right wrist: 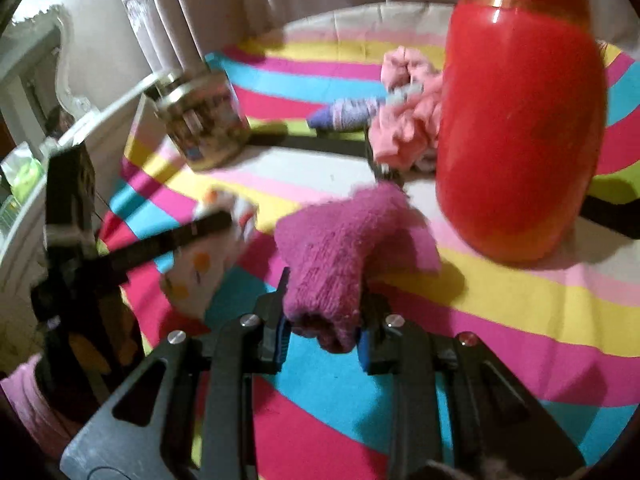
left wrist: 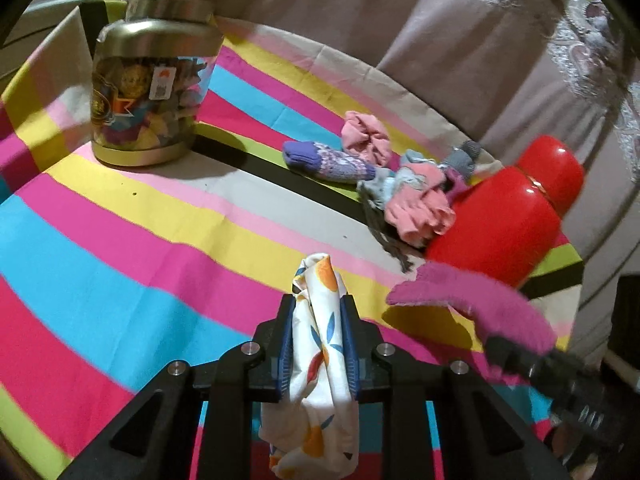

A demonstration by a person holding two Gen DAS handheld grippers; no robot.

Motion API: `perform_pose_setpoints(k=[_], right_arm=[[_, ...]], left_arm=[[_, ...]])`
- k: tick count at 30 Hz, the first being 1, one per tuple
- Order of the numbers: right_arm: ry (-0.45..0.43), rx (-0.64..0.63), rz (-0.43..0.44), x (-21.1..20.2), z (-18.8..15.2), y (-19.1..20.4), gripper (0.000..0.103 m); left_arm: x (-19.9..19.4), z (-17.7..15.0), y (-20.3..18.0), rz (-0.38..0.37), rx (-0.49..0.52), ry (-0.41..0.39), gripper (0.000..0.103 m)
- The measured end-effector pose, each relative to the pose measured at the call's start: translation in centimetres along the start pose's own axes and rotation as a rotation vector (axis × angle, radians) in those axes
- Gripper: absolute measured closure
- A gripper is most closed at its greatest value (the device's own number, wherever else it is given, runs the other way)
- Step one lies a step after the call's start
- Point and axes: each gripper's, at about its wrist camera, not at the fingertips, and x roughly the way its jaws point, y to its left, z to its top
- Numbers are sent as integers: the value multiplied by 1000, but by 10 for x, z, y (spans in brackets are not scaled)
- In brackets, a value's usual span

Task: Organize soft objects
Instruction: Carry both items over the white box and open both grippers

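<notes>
At the bottom centre of the left wrist view, a white cloth printed with orange fruit and blue leaves (left wrist: 316,344) is pinched between the blue pads of the left gripper (left wrist: 318,312), its loose end hanging below the jaws. In the right wrist view the right gripper (right wrist: 324,312) clamps a fuzzy magenta sock (right wrist: 336,256) at lower centre, above the striped sheet (right wrist: 500,320). Toward the right of the left view a heap of small socks (left wrist: 396,184) (pink, purple, grey) lies against a red bottle (left wrist: 504,208), and a gold-lidded jar (left wrist: 152,80) stands at upper left.
</notes>
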Motion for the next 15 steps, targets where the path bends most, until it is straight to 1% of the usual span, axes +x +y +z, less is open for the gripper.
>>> perform_pose_setpoints(k=[3, 6, 10, 15], right_arm=[[-31, -7, 13, -14, 3, 5, 73], [-41, -16, 24, -23, 1, 8, 73], [-42, -37, 27, -27, -3, 18, 73], [-38, -63, 50, -32, -7, 29, 73]], left_arm=[[-17, -5, -3, 3, -1, 1, 80], [-31, -7, -5, 16, 11, 0, 80], [-44, -12, -10, 67, 65, 6, 80], [-58, -18, -2, 121, 82, 14, 80]])
